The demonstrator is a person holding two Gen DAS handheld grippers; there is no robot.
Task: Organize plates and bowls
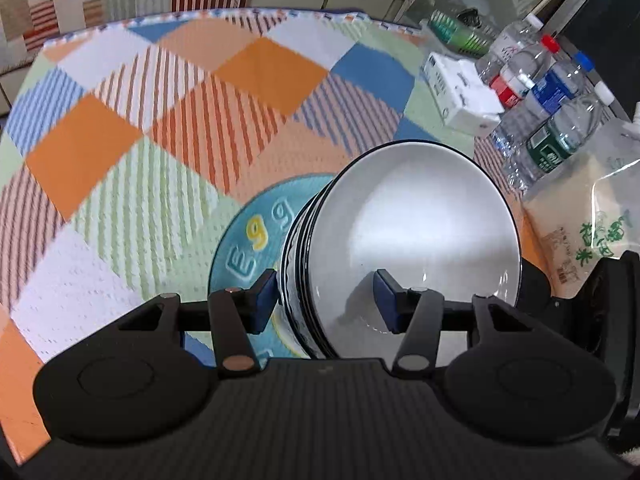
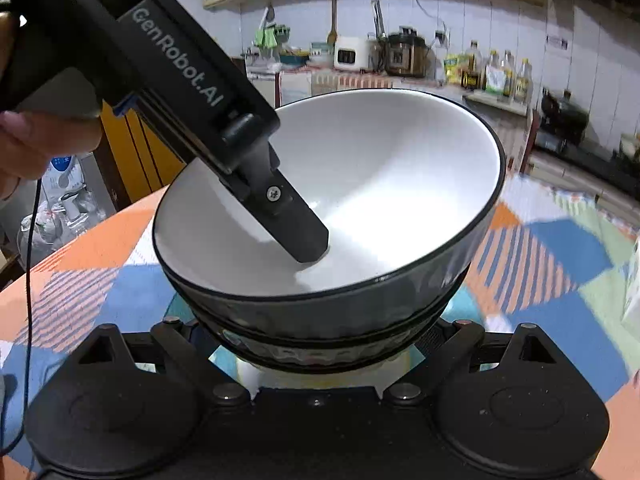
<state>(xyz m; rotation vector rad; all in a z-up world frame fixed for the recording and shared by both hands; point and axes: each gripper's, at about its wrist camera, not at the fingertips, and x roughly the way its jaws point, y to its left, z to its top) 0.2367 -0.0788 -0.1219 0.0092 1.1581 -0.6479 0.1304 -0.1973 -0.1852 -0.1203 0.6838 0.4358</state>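
At centre frame our left gripper clamps the stacked bowls by the rim, above the blue plate. Our right gripper sits beneath them; we cannot tell its opening.

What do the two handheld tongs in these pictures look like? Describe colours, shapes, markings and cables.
Both are matte black plastic. The left tongs have blue pads on slim hinged links with metal rivets, between two rounded black housings. Seen from the right wrist view, their long body carries grey lettering "GenRobot.AI" and a screw near the tip. The right tongs share the shape. A thin black cable hangs beside them.
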